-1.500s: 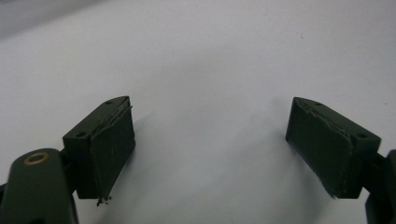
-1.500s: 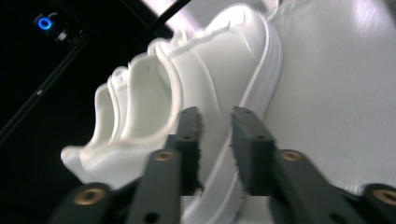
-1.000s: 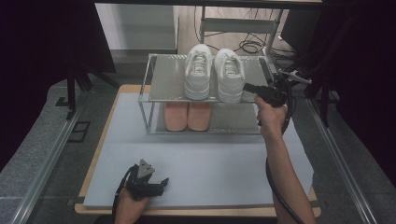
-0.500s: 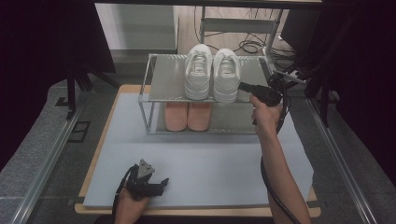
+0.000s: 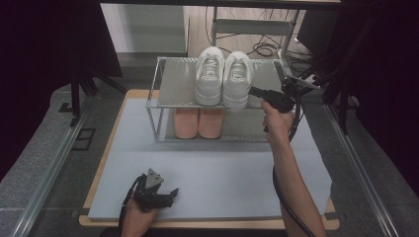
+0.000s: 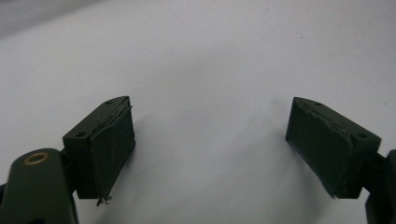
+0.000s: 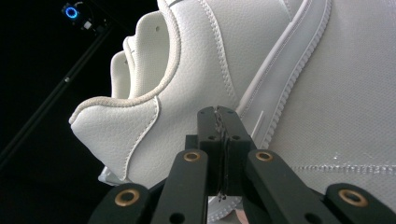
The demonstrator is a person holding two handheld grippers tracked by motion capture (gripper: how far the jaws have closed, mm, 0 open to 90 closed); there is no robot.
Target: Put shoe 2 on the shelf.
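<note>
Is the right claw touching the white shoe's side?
Cannot tell. In the right gripper view the shut right claw overlaps the white shoe, with no plain gap or contact.

White sneaker pair [image 5: 224, 76] upright atop rack [image 5: 173, 84]

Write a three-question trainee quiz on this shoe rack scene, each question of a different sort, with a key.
1. True or false: the right gripper has its jaws shut, tips at the side of a white sneaker.
2. What sits on the rack's lower shelf? A) pink shoes B) black boots C) a box
3. Fill in: the left gripper rests on the grey mat with its jaws ____.

Key: 1 true; 2 A; 3 open
</note>
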